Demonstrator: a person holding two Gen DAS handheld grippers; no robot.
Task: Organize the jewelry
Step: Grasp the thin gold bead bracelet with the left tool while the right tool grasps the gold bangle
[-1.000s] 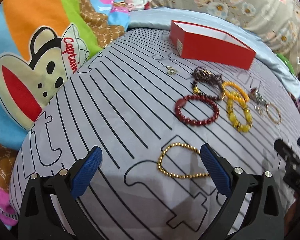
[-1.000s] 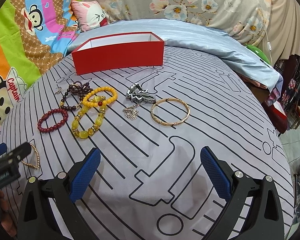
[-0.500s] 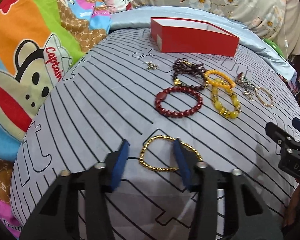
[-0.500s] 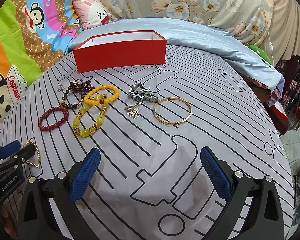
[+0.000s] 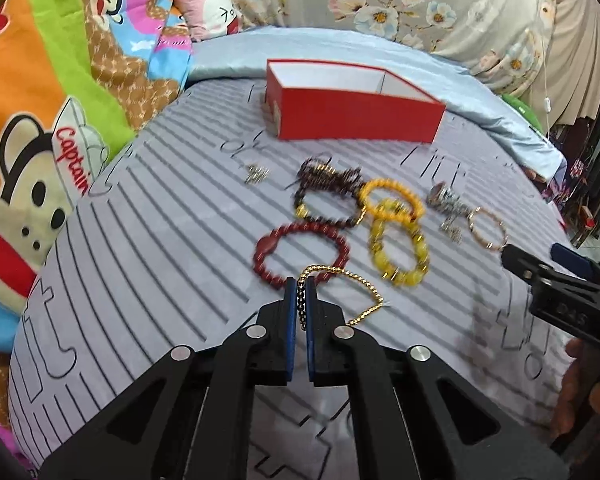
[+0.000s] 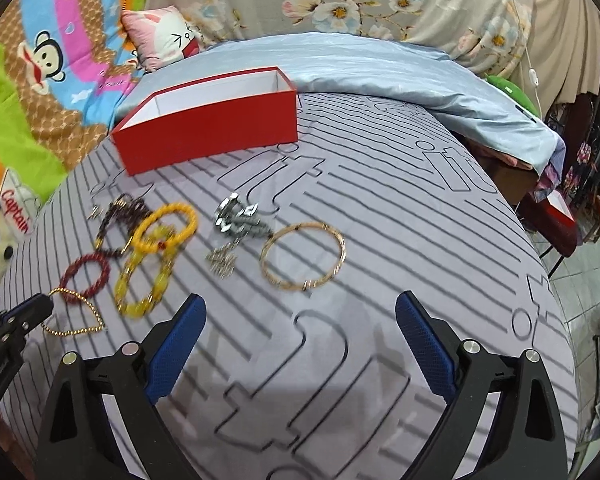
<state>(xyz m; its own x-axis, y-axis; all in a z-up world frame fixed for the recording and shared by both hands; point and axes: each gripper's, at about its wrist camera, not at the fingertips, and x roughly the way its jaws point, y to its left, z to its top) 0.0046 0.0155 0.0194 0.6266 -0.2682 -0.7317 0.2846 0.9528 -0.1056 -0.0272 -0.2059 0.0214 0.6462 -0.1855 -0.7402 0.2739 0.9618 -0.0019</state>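
Since a second ago my left claw has snapped shut from wide open onto the gold bead chain, which drapes from the pads to the striped bedspread, just before the dark red bracelet. My right claw is wide, jaws closing slightly, nothing between them, near the gold bangle. Beyond lies the open red box.

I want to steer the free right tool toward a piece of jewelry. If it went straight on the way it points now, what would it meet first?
Probably the bare striped sheet first. The right tool, jaws closing with nothing between them, tilts downward; the gold bangle lies next in line, though depth is unclear.
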